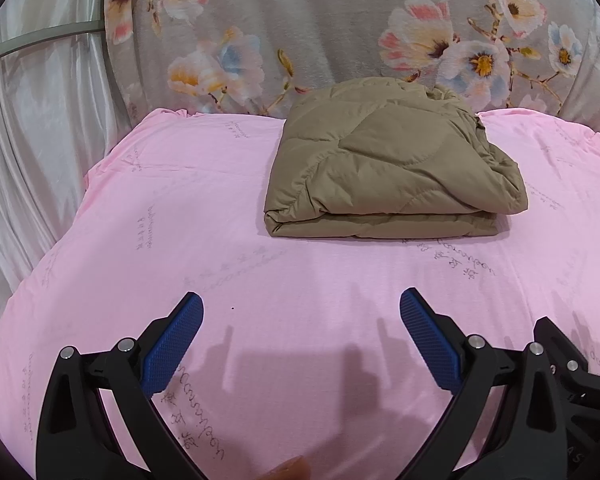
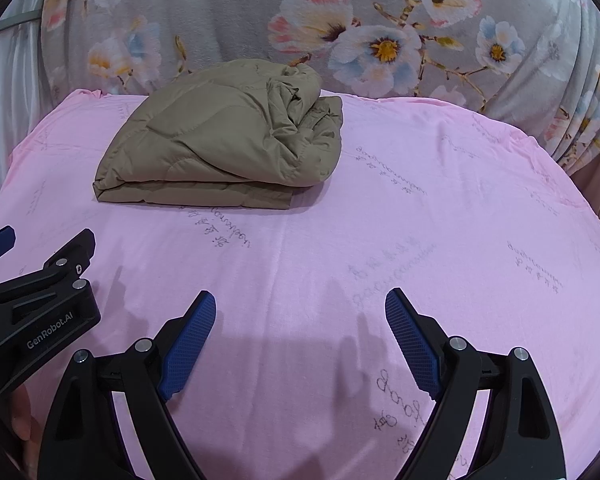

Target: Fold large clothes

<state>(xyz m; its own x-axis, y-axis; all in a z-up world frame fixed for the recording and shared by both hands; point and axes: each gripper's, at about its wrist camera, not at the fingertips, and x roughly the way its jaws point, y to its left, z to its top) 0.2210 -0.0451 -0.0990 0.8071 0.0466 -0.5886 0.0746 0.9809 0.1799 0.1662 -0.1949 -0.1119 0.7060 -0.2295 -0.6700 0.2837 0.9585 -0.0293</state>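
A tan quilted jacket (image 1: 388, 160) lies folded into a thick rectangle on the pink sheet (image 1: 180, 240), toward the far edge. The right wrist view shows the jacket (image 2: 220, 144) at the upper left, its bunched side facing right. My left gripper (image 1: 300, 308) hovers over the near part of the sheet, open, blue pads wide apart with nothing between them. My right gripper (image 2: 300, 304) is open too, holding nothing, well short of the jacket. Each gripper shows at the edge of the other's view: the left gripper (image 2: 40, 280) at the left, the right gripper (image 1: 572, 344) at the right.
A grey blanket with large flowers (image 1: 340, 28) rises behind the pink sheet (image 2: 420, 220). White curtains (image 1: 32, 140) hang at the left. A fingertip (image 1: 288, 470) shows at the bottom edge. The sheet carries faint printed writing.
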